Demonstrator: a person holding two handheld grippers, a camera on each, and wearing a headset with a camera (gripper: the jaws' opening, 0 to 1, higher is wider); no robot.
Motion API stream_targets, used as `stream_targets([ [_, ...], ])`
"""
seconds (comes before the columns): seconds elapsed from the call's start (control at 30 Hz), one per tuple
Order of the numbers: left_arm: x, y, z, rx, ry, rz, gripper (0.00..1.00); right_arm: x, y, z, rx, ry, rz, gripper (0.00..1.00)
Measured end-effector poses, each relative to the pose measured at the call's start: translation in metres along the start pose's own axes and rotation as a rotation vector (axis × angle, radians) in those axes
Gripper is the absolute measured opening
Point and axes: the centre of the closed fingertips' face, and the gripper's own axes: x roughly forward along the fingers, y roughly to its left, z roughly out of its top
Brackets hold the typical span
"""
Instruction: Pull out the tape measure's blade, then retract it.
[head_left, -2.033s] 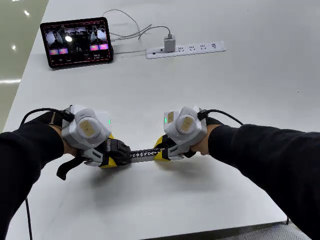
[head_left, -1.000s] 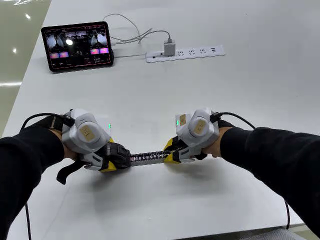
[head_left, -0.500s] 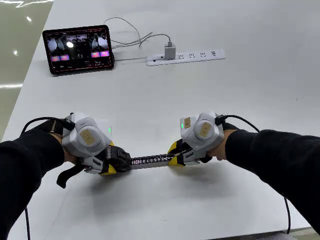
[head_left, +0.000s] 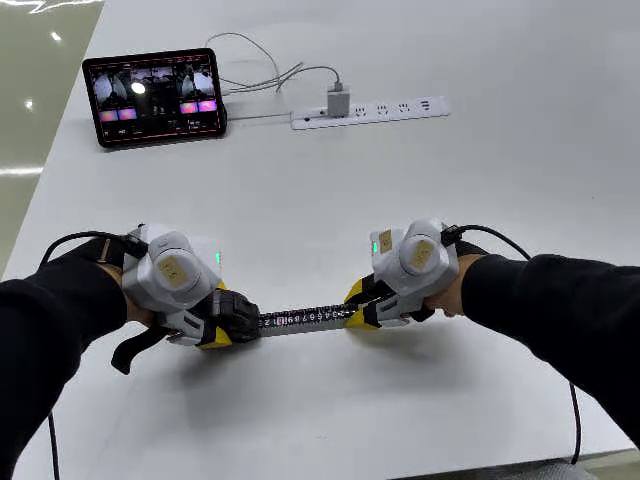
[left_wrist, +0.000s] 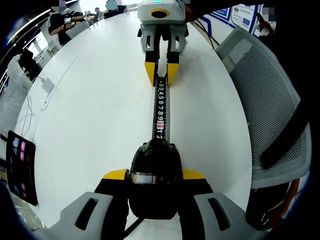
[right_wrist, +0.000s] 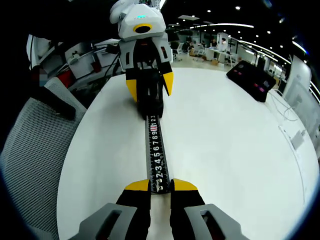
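My left gripper (head_left: 222, 322) is shut on the black tape measure case (head_left: 236, 314) (left_wrist: 156, 176) low on the white table. Its black blade (head_left: 306, 318) (left_wrist: 160, 107) (right_wrist: 156, 155) with white numbers runs flat across to my right gripper (head_left: 357, 309), which is shut on the blade's end (right_wrist: 159, 187). In the left gripper view the right gripper (left_wrist: 161, 74) faces me at the blade's far end. In the right gripper view the left gripper (right_wrist: 149, 87) holds the case (right_wrist: 150, 102) at the far end.
A tablet (head_left: 155, 95) with a lit screen lies at the back left of the table (head_left: 400, 160). A white power strip (head_left: 370, 109) with a charger and cables lies beside it. A grey mesh chair (left_wrist: 265, 100) stands at the table's near edge.
My right gripper has moved right, away from the left one, drawing more blade out of the case. The left gripper and case have stayed in place.
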Motion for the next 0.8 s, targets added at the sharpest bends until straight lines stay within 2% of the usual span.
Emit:
stream_targets([
  [0.8, 0.0, -0.001, 0.001, -0.001, 0.003, -0.002, 0.32, -0.012, -0.002, -0.014, 0.012, 0.004, -0.008, 0.1],
])
